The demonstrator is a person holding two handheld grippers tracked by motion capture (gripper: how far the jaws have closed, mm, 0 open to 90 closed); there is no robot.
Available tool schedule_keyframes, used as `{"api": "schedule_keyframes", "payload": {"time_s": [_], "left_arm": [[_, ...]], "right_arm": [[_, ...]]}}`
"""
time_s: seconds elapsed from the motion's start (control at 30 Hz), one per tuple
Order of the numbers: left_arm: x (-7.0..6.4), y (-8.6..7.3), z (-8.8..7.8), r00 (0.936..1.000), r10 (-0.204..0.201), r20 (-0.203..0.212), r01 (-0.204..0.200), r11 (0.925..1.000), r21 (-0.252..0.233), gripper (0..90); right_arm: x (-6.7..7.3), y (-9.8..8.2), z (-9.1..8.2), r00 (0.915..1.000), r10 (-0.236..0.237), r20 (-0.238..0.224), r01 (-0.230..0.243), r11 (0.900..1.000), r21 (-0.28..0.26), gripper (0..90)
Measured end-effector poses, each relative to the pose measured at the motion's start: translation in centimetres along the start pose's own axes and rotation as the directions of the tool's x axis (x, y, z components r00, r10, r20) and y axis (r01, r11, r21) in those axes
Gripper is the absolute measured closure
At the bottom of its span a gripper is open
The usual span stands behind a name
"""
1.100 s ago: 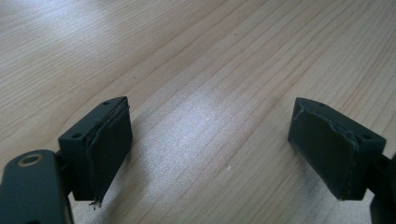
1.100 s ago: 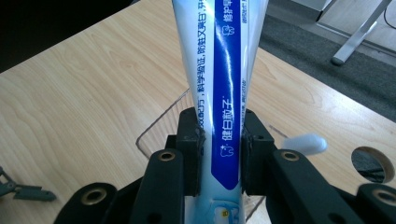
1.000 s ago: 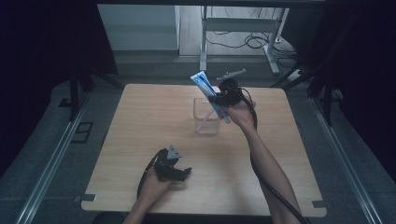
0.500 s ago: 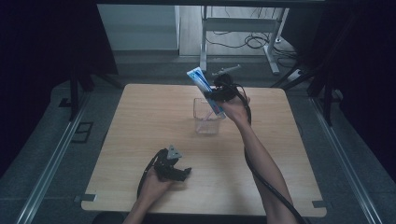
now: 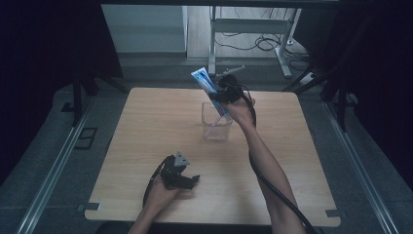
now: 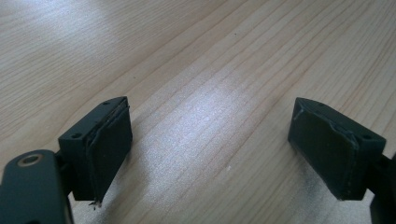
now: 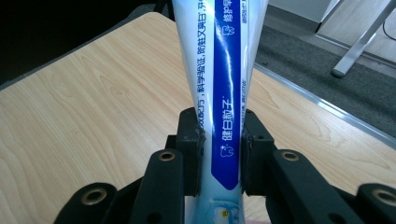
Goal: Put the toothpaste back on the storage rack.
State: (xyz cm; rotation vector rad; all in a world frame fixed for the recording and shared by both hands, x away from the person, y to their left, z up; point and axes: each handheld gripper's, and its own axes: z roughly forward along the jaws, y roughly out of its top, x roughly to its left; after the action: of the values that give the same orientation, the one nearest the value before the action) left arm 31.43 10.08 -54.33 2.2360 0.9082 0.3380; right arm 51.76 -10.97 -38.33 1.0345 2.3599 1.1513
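Observation:
A blue and white toothpaste tube (image 5: 207, 85) is held tilted above a clear plastic cup (image 5: 216, 122) standing at the far middle of the wooden table (image 5: 146, 122). The tube's lower end reaches down into the cup's mouth. My right gripper (image 5: 225, 95) is shut on the toothpaste tube; in the right gripper view the pads press on both sides of the tube (image 7: 223, 93). My left gripper (image 5: 187, 181) rests near the table's front edge, its jaws wide apart with bare wood between them in the left gripper view (image 6: 210, 154).
A white metal frame with cables (image 5: 253, 34) stands on the floor beyond the table. Metal rails (image 5: 53, 165) run along the floor on both sides. Bare wood stretches across the left half of the table.
My right gripper has shifted a little to the left with the tube, bringing the tube's lower end over and into the cup. The left gripper has stayed put.

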Motion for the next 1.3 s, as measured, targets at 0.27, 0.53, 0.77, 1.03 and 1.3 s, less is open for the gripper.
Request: {"api": "schedule_keyframes", "payload": {"time_s": [0.27, 0.53, 0.77, 1.03, 1.3], "left_arm": [[0.0, 0.0, 0.0, 1.0000, -0.006, 0.000, 0.006, 1.0000, -0.005, 13.7], [0.0, 0.0, 0.0, 1.0000, -0.005, 0.000, 0.005, 1.0000, -0.005, 13.7], [0.0, 0.0, 0.0, 1.0000, -0.005, 0.001, 0.005, 1.0000, -0.001, 13.7], [0.0, 0.0, 0.0, 1.0000, -0.004, 0.001, 0.004, 1.0000, -0.001, 13.7], [0.0, 0.0, 0.0, 1.0000, -0.004, 0.001, 0.004, 1.0000, -0.002, 13.7]], "right_arm": [[-0.1, 0.0, 0.8, 1.0000, -0.003, 0.006, 0.003, 1.000, -0.005, 72.9], [-0.4, -0.6, 1.6, 0.9999, -0.003, 0.011, 0.003, 1.000, -0.005, 72.9], [-0.3, -1.3, 2.3, 0.9999, -0.013, 0.007, 0.013, 1.000, 0.000, 72.8], [-0.3, -2.0, 2.8, 0.9998, -0.020, 0.000, 0.020, 1.000, 0.003, 72.6], [-0.3, -2.7, 3.2, 0.9995, -0.030, -0.004, 0.030, 0.999, 0.011, 72.3]]}}
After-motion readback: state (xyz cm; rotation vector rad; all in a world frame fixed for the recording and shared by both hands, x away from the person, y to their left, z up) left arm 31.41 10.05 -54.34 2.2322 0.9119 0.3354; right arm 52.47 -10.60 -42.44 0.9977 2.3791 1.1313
